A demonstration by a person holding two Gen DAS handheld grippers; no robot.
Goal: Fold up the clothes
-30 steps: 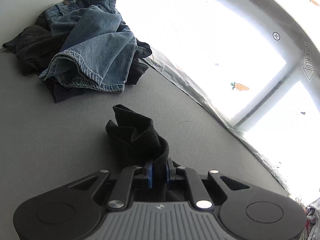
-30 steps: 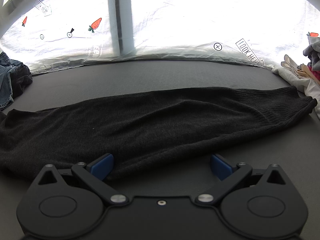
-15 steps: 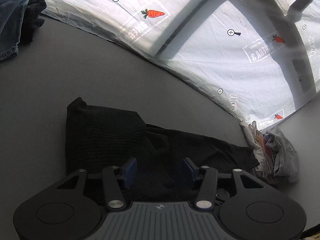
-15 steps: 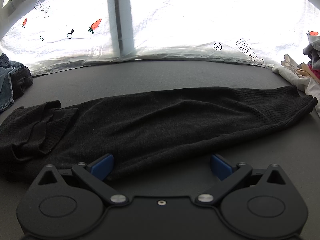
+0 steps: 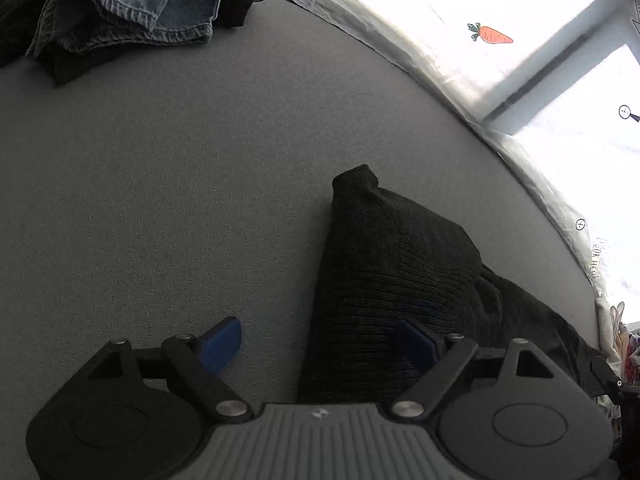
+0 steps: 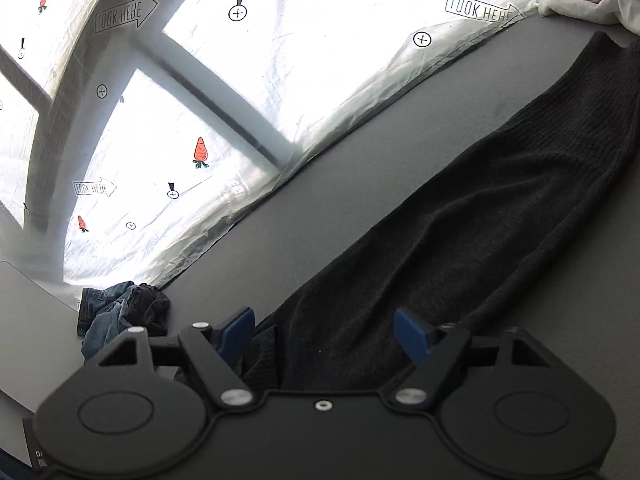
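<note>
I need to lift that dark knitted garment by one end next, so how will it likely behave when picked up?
The dark knitted garment will probably sag limply: it lies flat with soft wrinkles, and its folded-over end slumps. The ribbed knit looks grippy rather than slippery. Being long, its far end will likely drag on the grey mat.

left gripper [image 5: 320, 344]: jaws opening, over folded dark knit garment [image 5: 392, 272] edge | jeans pile [image 5: 132, 4]: far left | grey table [image 5: 160, 168]
</note>
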